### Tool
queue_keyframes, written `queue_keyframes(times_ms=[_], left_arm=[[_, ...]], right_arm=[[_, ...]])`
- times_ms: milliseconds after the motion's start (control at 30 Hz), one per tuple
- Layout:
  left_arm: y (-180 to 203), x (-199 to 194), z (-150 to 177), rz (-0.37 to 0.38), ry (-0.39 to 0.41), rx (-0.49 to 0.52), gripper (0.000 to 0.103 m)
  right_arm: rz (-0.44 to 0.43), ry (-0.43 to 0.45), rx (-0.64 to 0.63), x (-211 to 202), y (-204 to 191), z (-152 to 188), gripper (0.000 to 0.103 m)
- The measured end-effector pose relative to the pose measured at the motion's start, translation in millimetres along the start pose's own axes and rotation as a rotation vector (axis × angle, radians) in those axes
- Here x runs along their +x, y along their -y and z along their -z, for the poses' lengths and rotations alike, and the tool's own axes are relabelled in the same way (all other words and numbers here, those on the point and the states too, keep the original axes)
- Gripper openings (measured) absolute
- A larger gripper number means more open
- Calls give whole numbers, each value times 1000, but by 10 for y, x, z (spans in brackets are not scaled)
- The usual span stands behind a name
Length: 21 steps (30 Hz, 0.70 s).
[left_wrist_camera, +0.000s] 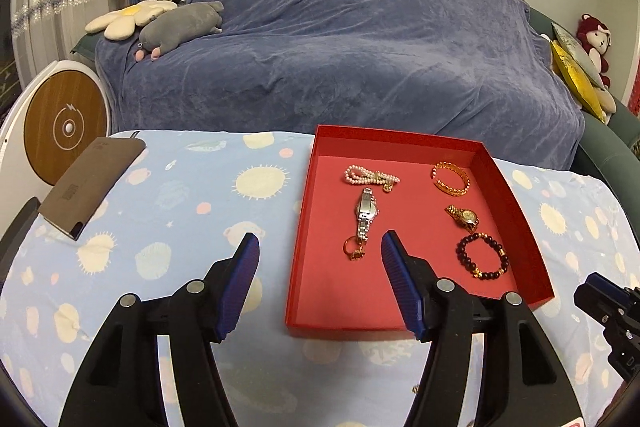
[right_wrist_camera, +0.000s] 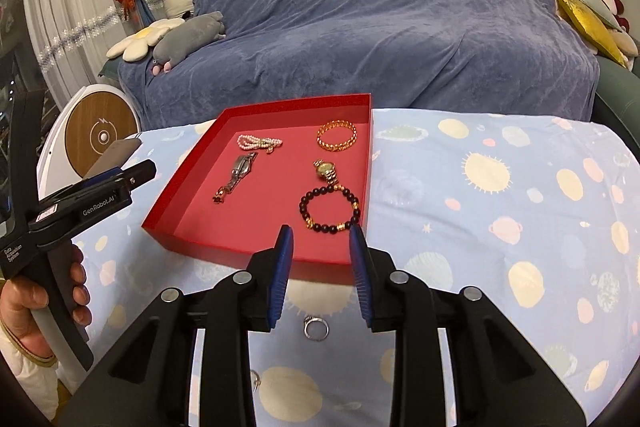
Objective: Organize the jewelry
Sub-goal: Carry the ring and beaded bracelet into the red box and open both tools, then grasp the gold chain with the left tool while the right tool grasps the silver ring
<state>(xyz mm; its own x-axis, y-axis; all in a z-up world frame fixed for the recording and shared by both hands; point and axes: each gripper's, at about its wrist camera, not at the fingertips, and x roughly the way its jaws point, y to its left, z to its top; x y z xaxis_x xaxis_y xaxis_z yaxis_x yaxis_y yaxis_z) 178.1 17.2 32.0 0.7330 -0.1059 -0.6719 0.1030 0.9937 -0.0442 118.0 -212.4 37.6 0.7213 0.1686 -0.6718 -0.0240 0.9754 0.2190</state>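
While your left gripper [left_wrist_camera: 316, 241] and right gripper [right_wrist_camera: 321, 237] both gaped empty, jewelry lay in the red tray [right_wrist_camera: 256, 115] at twelve o'clock, a silver ring [right_wrist_camera: 316, 327] outside at six.

Right of tray: your way runs over bare surface [right_wrist_camera: 500, 187].
Left: red tray [right_wrist_camera: 256, 255] wall blocks a low pass.

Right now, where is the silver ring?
In the right wrist view, the silver ring lies on the patterned cloth, outside the red tray, just below its near edge.
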Motion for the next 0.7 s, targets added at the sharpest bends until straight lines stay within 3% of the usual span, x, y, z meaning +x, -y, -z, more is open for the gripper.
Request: queue_keyframes(times_ms=[367,700], left_arm=[[-25,-290,564,29,-80,-43,62],[94,-154,657,75,-138,9,62]], right_arm=[[-4,-104,-17,-22,-131,502,28],[17,-175,-51,295,-229,627,28]])
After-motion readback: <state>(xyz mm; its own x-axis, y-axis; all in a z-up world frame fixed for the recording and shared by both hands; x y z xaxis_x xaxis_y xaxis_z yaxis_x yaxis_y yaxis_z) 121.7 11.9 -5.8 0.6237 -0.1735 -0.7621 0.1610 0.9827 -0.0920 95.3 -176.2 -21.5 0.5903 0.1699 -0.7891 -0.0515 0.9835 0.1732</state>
